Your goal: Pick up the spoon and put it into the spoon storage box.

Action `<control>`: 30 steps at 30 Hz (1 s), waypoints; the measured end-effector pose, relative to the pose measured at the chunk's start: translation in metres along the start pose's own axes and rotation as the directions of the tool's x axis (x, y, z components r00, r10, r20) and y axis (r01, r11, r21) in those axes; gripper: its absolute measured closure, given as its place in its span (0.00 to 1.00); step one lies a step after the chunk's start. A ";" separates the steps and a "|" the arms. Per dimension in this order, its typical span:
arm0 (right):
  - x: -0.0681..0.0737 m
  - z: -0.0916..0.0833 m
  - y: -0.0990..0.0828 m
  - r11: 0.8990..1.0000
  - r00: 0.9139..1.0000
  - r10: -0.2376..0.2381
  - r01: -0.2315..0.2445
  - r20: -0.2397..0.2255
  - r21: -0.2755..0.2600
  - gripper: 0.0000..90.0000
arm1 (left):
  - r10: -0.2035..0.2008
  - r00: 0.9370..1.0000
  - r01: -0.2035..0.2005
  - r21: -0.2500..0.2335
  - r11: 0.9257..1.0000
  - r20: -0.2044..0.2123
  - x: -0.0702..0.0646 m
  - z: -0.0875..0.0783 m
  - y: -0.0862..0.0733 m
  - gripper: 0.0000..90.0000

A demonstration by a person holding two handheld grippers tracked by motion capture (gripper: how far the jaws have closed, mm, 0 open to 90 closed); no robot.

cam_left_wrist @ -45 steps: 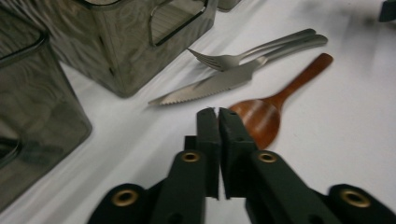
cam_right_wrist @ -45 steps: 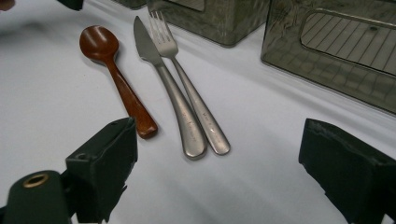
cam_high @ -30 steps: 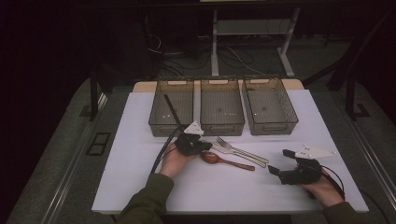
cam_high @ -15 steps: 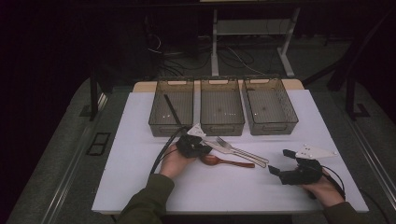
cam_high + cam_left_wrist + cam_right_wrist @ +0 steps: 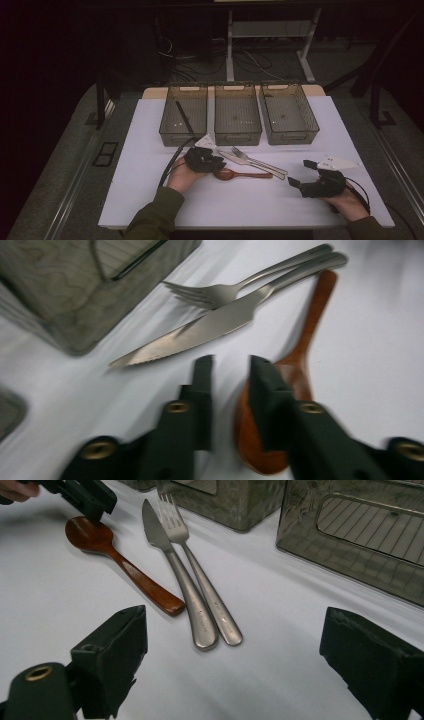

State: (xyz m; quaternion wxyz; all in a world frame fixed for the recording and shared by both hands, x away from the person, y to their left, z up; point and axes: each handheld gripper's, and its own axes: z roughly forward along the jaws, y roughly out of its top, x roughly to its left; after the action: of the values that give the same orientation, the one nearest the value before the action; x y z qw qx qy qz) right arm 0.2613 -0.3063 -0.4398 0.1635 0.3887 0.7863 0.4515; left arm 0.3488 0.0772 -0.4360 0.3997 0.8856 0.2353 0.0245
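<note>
Three utensils lie on the table point(image 5: 150, 200) before three bins: wooden spoon point(image 5: 280, 405), knife point(image 5: 200, 332), fork point(image 5: 220, 290). Over the last second the left claw point(image 5: 212, 164) has moved from beside the spoon bowl to directly over it, jaws narrowly parted with one on the bowl, gripping nothing. A spoon pickup appears imminent. The right claw point(image 5: 300, 179) rests wide open and empty. The spoon is glossy reddish-brown, its handle beside the knife.
</note>
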 end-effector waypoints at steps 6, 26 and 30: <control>0.000 0.000 0.000 1.000 1.000 0.003 -0.003 0.001 0.001 0.12 | -0.002 1.000 0.002 -0.001 1.000 0.013 -0.006 -0.001 -0.002 0.52; 0.000 0.000 -0.001 1.000 1.000 -0.008 0.008 0.008 0.008 0.12 | 0.028 0.999 -0.030 0.047 0.998 0.045 -0.010 0.008 -0.006 0.49; 0.000 0.000 -0.001 1.000 1.000 -0.009 0.009 0.008 0.009 0.12 | 0.034 0.998 -0.037 0.063 0.997 0.045 -0.011 0.010 -0.007 0.50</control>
State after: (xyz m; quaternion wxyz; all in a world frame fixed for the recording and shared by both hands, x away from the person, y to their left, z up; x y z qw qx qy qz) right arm 0.2611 -0.3068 -0.4405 0.1671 0.3878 0.7893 0.4458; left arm 0.3382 0.0696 -0.4460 0.3756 0.9023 0.2115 0.0047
